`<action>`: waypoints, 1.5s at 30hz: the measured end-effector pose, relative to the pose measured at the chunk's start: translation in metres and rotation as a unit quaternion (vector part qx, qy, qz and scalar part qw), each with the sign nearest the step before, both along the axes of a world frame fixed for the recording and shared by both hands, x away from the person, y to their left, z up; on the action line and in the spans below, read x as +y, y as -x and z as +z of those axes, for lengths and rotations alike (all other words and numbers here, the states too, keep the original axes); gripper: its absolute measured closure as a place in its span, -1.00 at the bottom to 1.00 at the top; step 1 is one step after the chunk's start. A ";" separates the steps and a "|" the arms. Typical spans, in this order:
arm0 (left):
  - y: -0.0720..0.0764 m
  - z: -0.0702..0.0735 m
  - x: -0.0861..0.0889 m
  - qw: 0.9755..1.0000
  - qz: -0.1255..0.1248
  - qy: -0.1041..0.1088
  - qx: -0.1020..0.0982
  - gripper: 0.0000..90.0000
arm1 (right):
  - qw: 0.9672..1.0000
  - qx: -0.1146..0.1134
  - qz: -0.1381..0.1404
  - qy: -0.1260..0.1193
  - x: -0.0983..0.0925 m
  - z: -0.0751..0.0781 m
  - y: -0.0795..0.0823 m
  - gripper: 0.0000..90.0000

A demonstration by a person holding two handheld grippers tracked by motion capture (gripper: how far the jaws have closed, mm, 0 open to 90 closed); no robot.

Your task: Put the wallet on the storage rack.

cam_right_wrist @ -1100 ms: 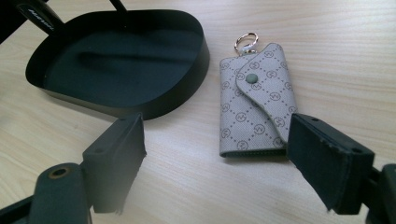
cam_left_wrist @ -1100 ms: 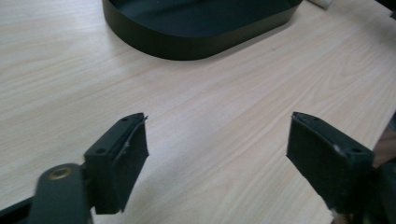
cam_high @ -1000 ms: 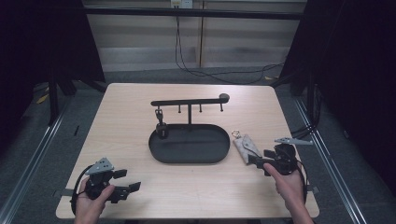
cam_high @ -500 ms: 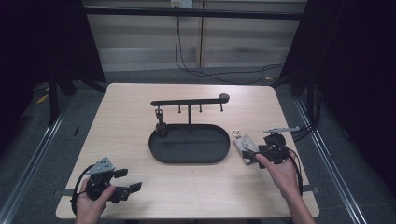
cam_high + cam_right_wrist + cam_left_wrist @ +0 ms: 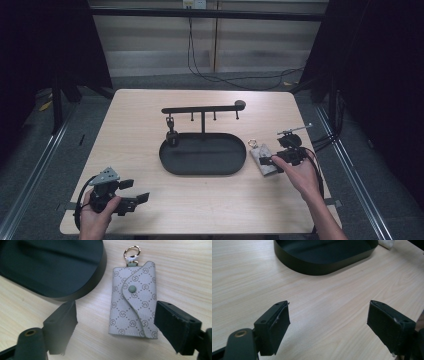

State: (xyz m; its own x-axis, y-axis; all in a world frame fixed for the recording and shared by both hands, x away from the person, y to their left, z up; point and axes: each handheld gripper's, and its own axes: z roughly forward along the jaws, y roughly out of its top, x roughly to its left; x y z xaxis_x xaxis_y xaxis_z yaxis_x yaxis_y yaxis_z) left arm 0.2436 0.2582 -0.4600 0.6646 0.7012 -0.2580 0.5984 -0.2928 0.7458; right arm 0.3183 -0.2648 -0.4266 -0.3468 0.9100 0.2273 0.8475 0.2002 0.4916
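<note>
Black oval tray [image 5: 202, 167], hook rack [image 5: 202, 108] behind it, wooden table [image 5: 200, 210]

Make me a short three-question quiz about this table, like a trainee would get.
1. True or false: the key pouch lies inside the black tray.
2. Which claw is nearest the key pouch: A) left claw, B) right claw?
3. What fastens the pouch's flap?

Key
1. False: it lies on the table beside the tray.
2. B. Its jaws have just been opening and stand wide, either side of the pouch, not pressing it.
3. A round snap button.
</note>
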 end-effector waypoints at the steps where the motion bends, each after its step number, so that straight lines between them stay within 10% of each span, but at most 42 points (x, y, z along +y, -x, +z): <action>1: 0.000 0.000 0.000 1.000 0.001 0.002 0.000 -0.60 | 1.000 0.003 0.000 -0.002 0.000 0.001 -0.002 -0.65; 27: -0.004 -0.004 0.000 1.000 0.004 -0.017 0.011 -0.60 | 0.995 0.094 0.002 0.029 0.003 -0.012 -0.040 -0.55; 45: -0.004 -0.004 0.000 1.000 0.001 -0.015 0.013 -0.60 | 0.987 0.125 0.015 0.103 0.015 -0.025 -0.060 -0.49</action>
